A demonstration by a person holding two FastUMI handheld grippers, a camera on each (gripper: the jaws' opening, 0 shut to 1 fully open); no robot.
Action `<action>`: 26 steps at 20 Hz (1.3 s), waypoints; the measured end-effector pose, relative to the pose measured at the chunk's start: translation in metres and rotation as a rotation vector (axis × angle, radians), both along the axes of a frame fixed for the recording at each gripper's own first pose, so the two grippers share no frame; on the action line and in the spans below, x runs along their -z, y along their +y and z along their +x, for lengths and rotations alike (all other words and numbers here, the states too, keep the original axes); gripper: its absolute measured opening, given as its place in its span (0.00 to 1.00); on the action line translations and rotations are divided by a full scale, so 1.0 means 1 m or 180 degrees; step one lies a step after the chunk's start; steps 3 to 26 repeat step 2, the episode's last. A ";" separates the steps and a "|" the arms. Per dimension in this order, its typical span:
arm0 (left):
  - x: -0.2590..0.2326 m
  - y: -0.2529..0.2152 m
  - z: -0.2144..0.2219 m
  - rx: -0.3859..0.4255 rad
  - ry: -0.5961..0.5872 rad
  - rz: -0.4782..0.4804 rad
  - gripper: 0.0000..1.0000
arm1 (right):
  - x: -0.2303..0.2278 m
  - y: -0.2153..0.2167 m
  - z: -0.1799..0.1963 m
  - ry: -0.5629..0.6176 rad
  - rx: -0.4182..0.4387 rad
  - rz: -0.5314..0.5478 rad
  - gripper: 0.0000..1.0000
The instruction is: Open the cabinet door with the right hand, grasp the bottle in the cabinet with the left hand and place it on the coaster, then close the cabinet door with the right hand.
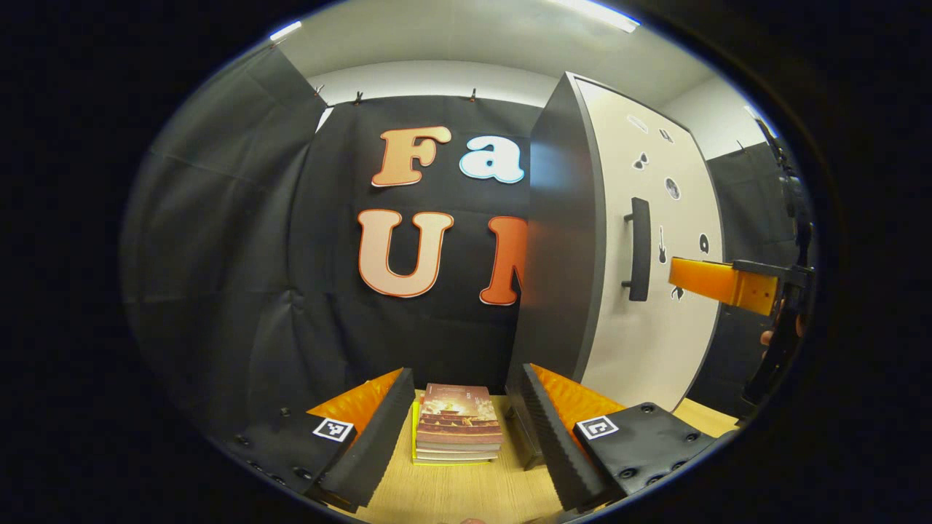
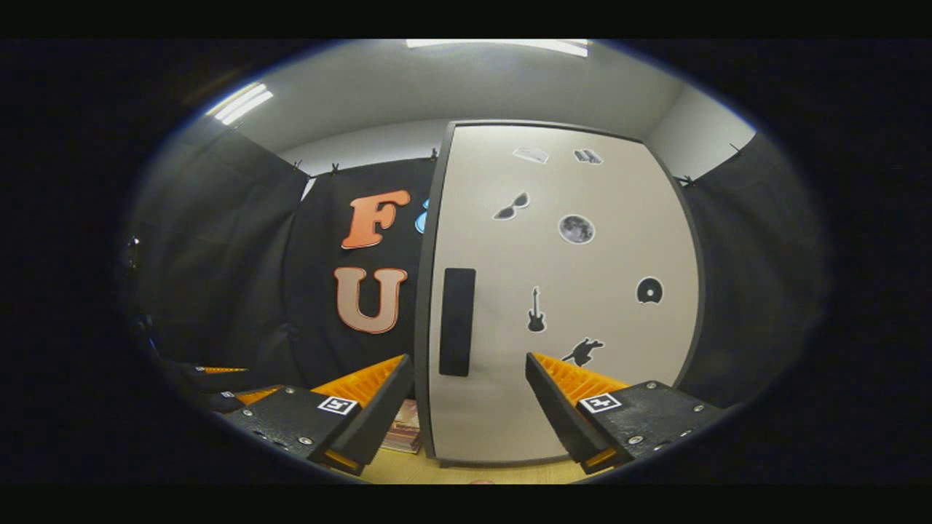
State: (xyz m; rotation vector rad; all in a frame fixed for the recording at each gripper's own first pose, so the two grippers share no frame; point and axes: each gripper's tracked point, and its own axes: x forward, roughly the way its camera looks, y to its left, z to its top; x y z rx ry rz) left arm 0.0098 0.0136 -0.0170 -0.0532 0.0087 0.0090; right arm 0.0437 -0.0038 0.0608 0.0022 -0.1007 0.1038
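Black cloth walls enclose the booth, and a pale wooden tabletop carries a tall cabinet with dark grey sides, whose flat off-white door bears small stickers and a black vertical bar handle. The door is shut. That handle is the first thing the task acts on; it sits near the door's left edge in the right gripper view, at about mid-height, its long axis upright and parallel to that edge. In the left gripper view it stands proud of the door on two short posts.

The right gripper faces the door with its jaws spread wide, holding nothing, the handle framed between them and not yet touched. Seen from the left gripper view, it reaches in from the right of the handle. The left gripper, likewise spread and empty, hangs to the left of the cabinet above a low stack of books with a reddish cover.

The bottle and coaster cannot be located; the bottle is presumably behind the door.

Likely hazards, as a judgement: jaws closing off-centre could slip off the narrow bar, and a pull not following the hinge arc could drag the cabinet along the tabletop. The door swing may also meet the left gripper, if the hinges prove to be on that side.
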 end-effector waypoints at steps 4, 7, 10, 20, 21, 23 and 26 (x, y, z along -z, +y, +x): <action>-0.006 -0.004 -0.003 0.0093 -0.0026 0.0068 0.95 | 0.000 -0.009 -0.020 0.0023 0.0141 -0.0018 0.95; -0.006 -0.004 -0.003 0.0093 -0.0026 0.0068 0.95 | 0.000 -0.009 -0.020 0.0023 0.0141 -0.0018 0.95; -0.006 -0.004 -0.003 0.0093 -0.0026 0.0068 0.95 | 0.000 -0.009 -0.020 0.0023 0.0141 -0.0018 0.95; -0.006 -0.004 -0.003 0.0093 -0.0026 0.0068 0.95 | 0.000 -0.009 -0.020 0.0023 0.0141 -0.0018 0.95; -0.006 -0.004 -0.003 0.0093 -0.0026 0.0068 0.95 | 0.000 -0.009 -0.020 0.0023 0.0141 -0.0018 0.95; -0.006 -0.004 -0.003 0.0093 -0.0026 0.0068 0.95 | 0.000 -0.009 -0.020 0.0023 0.0141 -0.0018 0.95; -0.006 -0.004 -0.003 0.0093 -0.0026 0.0068 0.95 | 0.000 -0.009 -0.020 0.0023 0.0141 -0.0018 0.95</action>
